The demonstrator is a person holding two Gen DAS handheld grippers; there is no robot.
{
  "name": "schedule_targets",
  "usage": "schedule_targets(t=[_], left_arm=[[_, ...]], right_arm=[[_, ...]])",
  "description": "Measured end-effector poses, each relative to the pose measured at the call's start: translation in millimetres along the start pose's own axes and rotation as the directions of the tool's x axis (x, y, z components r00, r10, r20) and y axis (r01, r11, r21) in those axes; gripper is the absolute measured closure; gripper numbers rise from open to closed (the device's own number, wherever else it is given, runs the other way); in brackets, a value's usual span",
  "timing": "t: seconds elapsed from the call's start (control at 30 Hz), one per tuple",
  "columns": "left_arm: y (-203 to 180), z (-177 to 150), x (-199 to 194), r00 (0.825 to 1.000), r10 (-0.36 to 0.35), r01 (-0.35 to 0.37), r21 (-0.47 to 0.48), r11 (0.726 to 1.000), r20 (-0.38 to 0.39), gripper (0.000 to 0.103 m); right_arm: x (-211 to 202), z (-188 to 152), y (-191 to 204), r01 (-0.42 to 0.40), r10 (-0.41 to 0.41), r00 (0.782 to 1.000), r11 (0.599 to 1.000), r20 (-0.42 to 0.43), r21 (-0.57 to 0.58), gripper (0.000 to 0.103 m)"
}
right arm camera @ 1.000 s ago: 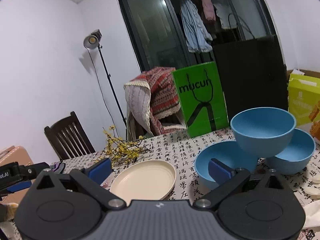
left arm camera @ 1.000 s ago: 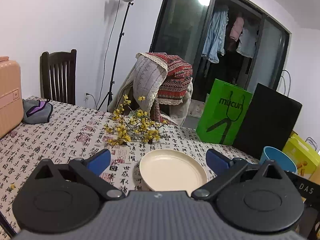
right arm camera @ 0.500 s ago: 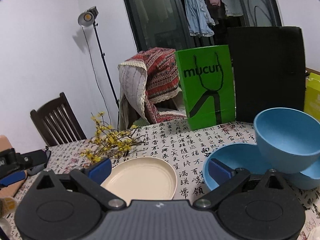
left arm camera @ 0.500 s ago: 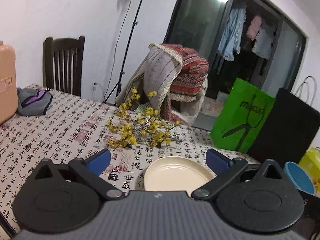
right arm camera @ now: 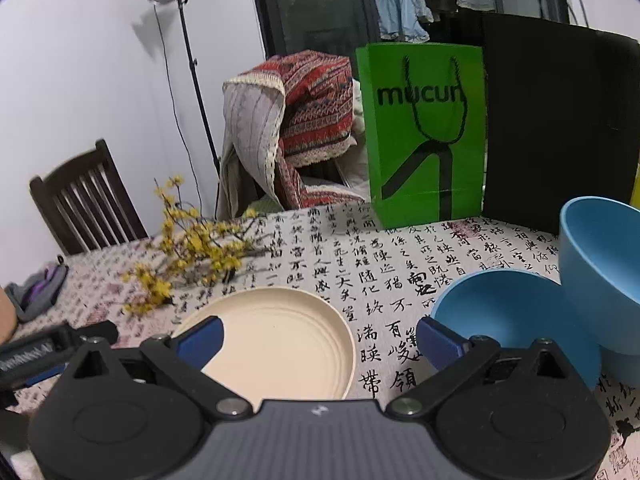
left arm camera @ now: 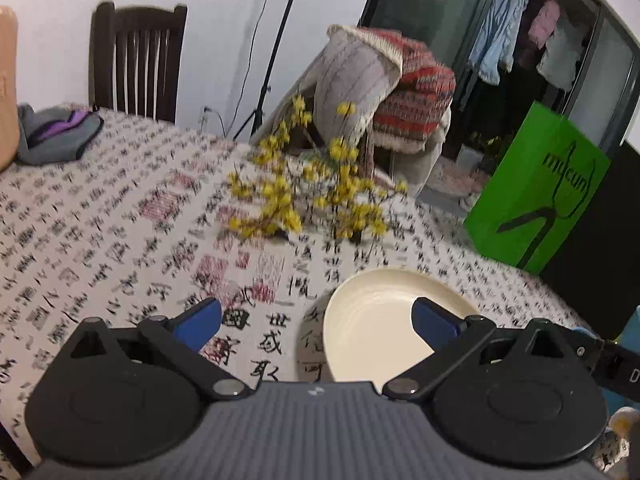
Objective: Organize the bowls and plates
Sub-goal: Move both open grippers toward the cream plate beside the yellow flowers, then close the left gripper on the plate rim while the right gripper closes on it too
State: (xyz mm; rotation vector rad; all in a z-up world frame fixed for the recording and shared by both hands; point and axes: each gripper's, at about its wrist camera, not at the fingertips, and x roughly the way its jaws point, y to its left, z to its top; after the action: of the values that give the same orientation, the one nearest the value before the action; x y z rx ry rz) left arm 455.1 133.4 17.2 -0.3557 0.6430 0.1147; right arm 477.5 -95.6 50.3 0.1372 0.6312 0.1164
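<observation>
Left wrist view: the left tool point(left arm camera: 316, 318) is held spread wide and empty above the tabletop point(left arm camera: 120, 216), with the cream plate point(left arm camera: 384, 320) lying flat beside its right finger. In the right wrist view, the right tool point(right arm camera: 318, 338) is likewise spread empty, flanked by the cream plate and nested blue bowls point(right arm camera: 512, 312).

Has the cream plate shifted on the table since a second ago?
Cannot tell. The cream plate sits in the same spot beside the yellow flowers; only the cameras clearly moved.
</observation>
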Motion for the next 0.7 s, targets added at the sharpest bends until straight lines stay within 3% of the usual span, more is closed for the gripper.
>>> schedule_targets(t=[0.27, 0.4, 0.57, 0.7], left_arm=[[2.1, -11.7, 21.7, 1.0, -0.007, 0.008, 0.017, 1.0, -0.02, 0.0], [0.4, -16.2, 26.7, 1.0, 0.013, -0.013, 0.03, 0.999, -0.003, 0.0], [-2.4, -23.6, 32.5, 0.998, 0.066, -0.067, 0.056, 0.996, 0.026, 0.001], [-7.6, -28.2, 33.9, 0.998, 0.055, -0.059, 0.092, 0.994, 0.042, 0.007]], right_arm=[[29.9, -0.4, 12.0, 0.045, -0.049, 0.997, 0.997, -0.066, -0.064, 0.011], [44.4, -1.5, 18.1, 0.068, -0.078, 0.992, 0.993, -0.099, -0.094, 0.028], [62.3, -4.6, 19.3, 0.095, -0.108, 0.986, 0.99, -0.125, -0.107, 0.031], [76.4, -7.7, 17.2, 0.119, -0.135, 0.98, 0.986, -0.145, -0.116, 0.044]])
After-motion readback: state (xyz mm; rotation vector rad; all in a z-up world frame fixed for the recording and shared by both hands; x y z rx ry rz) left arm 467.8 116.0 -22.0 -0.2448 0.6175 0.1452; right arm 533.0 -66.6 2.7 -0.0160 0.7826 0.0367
